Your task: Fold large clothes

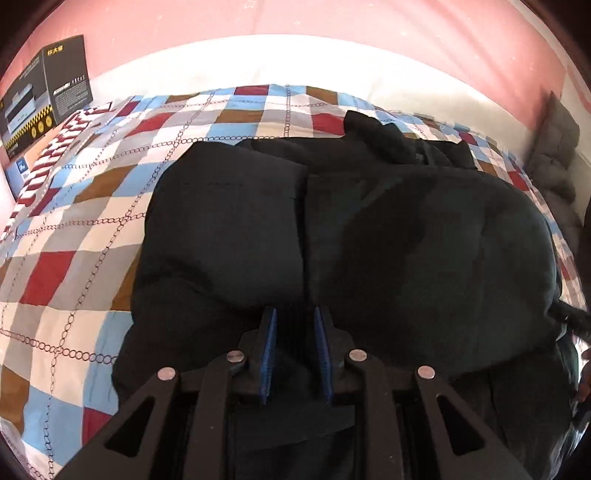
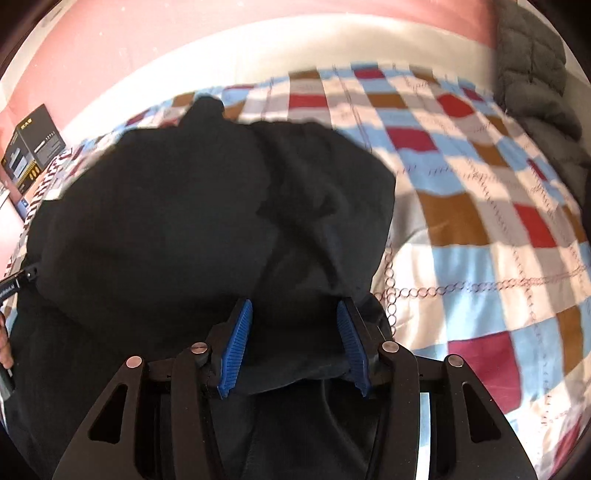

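Observation:
A large black padded jacket (image 1: 369,229) lies on a checked bed cover (image 1: 74,229), front up, with a seam down its middle. My left gripper (image 1: 295,314) is at the jacket's near hem, its blue pads (image 1: 269,343) close together with ribbed black hem fabric between them. In the right wrist view the jacket (image 2: 184,221) lies bunched with a folded-over part on its right. My right gripper (image 2: 295,310) is at the near edge, its blue pads (image 2: 236,343) wide apart with black fabric lying loosely between them.
A dark printed box (image 1: 40,96) stands at the far left of the bed and shows in the right wrist view (image 2: 33,158) too. A grey quilted garment (image 2: 535,74) lies at the far right edge. A pink wall (image 1: 295,22) is behind the bed.

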Action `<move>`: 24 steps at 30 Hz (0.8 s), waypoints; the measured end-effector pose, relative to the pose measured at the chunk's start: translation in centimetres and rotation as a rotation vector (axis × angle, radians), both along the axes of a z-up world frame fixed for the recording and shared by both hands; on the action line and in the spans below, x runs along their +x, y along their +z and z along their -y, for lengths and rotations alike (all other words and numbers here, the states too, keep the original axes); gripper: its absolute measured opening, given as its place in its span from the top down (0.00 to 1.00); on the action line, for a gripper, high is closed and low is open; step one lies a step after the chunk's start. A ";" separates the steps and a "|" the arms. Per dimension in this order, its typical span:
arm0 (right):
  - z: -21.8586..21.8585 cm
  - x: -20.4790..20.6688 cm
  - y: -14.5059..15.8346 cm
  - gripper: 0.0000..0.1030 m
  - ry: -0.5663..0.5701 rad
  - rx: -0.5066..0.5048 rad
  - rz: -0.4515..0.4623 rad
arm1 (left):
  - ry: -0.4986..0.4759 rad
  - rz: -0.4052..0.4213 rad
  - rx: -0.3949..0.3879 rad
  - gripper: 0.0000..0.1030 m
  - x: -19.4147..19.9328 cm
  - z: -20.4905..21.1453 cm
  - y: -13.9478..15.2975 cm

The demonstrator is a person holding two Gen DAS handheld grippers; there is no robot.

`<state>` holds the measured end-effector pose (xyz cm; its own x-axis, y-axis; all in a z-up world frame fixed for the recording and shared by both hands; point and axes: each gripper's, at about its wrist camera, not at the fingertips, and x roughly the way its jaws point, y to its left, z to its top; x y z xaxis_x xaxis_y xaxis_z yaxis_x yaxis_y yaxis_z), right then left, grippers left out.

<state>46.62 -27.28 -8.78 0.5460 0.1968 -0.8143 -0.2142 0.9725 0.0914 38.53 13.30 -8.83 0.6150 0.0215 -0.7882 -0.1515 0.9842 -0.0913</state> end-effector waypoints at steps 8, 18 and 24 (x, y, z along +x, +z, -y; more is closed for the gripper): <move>0.0 -1.6 2.5 0.52 -0.027 -0.038 0.004 | 0.016 -0.014 -0.007 0.78 -2.9 0.5 2.6; 3.4 -16.7 6.8 0.51 -0.006 0.077 0.025 | -0.015 -0.007 -0.016 0.78 -18.1 1.7 5.1; 3.3 -24.8 7.2 0.50 0.012 0.109 -0.008 | -0.006 -0.023 -0.069 0.78 -25.6 3.1 6.0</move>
<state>21.82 -30.59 -1.55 0.5370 0.2913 -0.7917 -0.2247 0.9540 0.1986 12.96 10.22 -2.85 0.5965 -0.0373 -0.8017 -0.1482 0.9766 -0.1557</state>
